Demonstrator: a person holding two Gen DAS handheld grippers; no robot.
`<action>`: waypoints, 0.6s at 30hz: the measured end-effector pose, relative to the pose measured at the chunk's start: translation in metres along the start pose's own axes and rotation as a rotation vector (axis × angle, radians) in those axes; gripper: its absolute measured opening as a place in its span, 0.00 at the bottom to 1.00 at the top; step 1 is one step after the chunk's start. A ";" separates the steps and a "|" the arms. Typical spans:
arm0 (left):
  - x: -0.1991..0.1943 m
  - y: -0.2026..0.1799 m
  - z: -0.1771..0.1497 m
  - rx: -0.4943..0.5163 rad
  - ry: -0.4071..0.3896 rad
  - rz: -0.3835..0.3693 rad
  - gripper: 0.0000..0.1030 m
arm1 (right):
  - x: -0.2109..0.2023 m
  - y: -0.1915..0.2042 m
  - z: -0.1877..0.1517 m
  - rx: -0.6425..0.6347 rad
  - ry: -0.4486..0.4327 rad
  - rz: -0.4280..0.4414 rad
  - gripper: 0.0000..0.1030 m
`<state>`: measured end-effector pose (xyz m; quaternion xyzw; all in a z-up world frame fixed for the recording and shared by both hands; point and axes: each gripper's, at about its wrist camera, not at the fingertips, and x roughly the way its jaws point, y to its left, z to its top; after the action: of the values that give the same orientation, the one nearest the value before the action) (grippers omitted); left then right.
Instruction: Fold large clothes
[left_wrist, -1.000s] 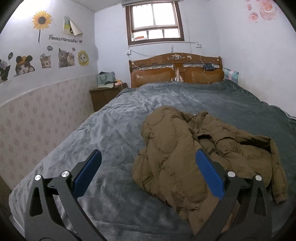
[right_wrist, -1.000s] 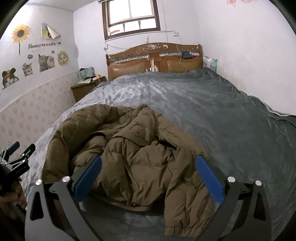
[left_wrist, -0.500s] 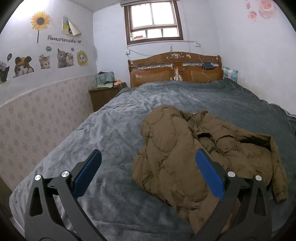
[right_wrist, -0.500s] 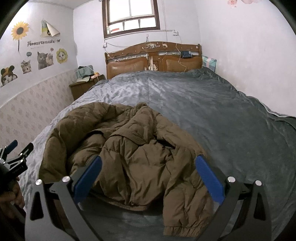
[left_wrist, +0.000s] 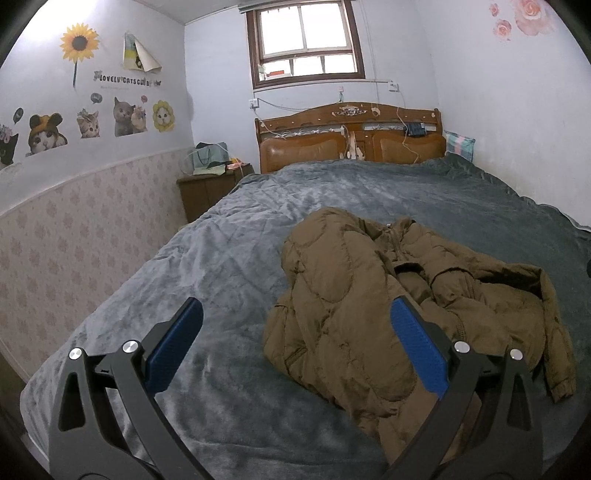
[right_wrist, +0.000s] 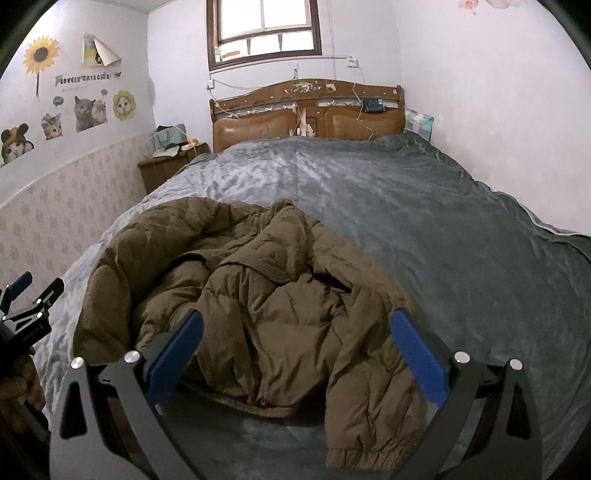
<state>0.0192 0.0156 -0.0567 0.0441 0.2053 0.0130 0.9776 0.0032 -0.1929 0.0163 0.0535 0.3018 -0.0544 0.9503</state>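
Left wall carries cat and sunflower stickers. Below them, at the far left corner of the bed, a wooden nightstand bears a pale bag and small items. The left gripper hangs above the near left part of the grey blanket, blue-padded fingers spread wide, nothing between them; its right finger overlaps the jacket in view, contact cannot be confirmed. In the right wrist view the same gripper shows at the far left edge, held by a hand. The brown quilted jacket lies crumpled on the blanket toward the foot of the bed, unfolded, one cuffed sleeve trailing at the near right. The right gripper hangs over the jacket's near edge, fingers wide apart, gripping nothing. At the far end stands a carved wooden headboard under a window. Right wall is plain with rose stickers near the top
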 end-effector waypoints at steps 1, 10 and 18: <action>0.000 0.000 0.000 -0.001 -0.004 -0.001 0.97 | 0.000 0.000 0.000 0.001 -0.001 -0.003 0.98; 0.000 -0.001 -0.001 0.004 -0.009 0.001 0.97 | -0.004 -0.003 -0.001 -0.026 -0.054 -0.046 0.98; -0.001 0.000 -0.002 -0.014 -0.008 -0.001 0.97 | -0.003 -0.001 0.000 -0.044 -0.014 -0.023 0.98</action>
<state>0.0177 0.0152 -0.0582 0.0372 0.2013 0.0138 0.9787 0.0007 -0.1933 0.0184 0.0289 0.2970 -0.0592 0.9526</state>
